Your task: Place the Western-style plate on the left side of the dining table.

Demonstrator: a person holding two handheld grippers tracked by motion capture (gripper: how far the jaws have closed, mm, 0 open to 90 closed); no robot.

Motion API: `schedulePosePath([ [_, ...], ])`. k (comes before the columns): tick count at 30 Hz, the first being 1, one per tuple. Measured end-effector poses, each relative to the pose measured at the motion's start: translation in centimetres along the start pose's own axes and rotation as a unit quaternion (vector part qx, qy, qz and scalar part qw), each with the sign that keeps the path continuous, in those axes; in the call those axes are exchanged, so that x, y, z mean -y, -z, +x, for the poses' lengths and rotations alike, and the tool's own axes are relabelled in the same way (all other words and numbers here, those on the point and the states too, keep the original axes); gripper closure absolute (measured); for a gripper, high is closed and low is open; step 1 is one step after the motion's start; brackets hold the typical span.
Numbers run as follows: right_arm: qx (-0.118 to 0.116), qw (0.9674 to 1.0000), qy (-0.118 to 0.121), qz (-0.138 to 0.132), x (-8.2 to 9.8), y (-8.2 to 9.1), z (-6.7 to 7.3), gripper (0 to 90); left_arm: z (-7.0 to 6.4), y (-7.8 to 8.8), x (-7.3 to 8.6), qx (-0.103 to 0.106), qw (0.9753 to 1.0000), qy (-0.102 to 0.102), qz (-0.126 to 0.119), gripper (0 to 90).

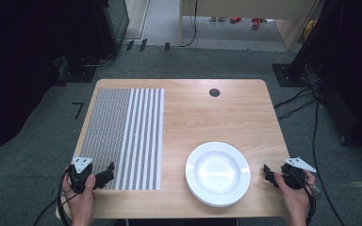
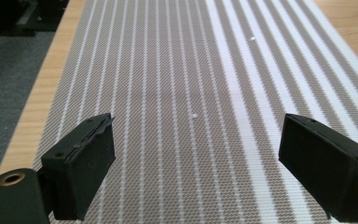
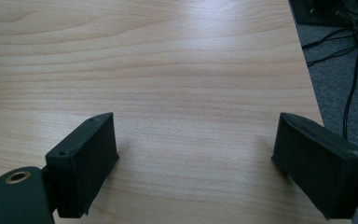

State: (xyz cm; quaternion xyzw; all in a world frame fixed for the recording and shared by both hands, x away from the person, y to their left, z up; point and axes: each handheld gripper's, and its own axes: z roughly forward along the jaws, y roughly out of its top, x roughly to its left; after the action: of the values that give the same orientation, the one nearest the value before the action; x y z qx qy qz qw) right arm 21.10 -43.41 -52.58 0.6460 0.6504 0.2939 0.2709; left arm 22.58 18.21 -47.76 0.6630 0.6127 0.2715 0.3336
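Worktop (image 1: pixel 202 117): pale wood with rounded corners, and a small dark round hole (image 1: pixel 214 92) near its far edge.
Mat (image 1: pixel 122 136): a striped woven placemat that lies flat on the left half of the worktop, reaching from near the far edge almost to the near edge; its left part is grey with thin white lines, its right part has broad white stripes.
Plate (image 1: pixel 218 173): white and round, on the worktop right of the middle, close to the near edge, well apart from the mat.
Left gripper (image 1: pixel 109 172): held in the person's left hand (image 1: pixel 81 197) at the near left corner, over the near end of the mat; in the left gripper view its jaws stand wide apart above the weave (image 2: pixel 186 93) with nothing between them.
Right gripper (image 1: pixel 267 172): held in the right hand (image 1: pixel 294 193) at the near right edge, just beside the plate's right rim but not touching it; its jaws are spread wide, released, over bare wood (image 3: pixel 191 93).
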Motion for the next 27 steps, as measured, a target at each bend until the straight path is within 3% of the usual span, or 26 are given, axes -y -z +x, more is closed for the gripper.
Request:
schedulePosePath([
  [11, 0.002, 1.0000, -0.002, 0.000, 0.0, 0.0, 0.0, 12.9, -2.3, -0.7, -1.4, 0.022, 0.9997, -0.008, -0.004, 10.7],
  [27, 0.002, 1.0000, -0.003, 0.000, 0.0, 0.0, 0.0, 12.9, -7.5, -1.9, -3.3, 0.067, 0.9971, -0.034, -0.014, 10.7],
])
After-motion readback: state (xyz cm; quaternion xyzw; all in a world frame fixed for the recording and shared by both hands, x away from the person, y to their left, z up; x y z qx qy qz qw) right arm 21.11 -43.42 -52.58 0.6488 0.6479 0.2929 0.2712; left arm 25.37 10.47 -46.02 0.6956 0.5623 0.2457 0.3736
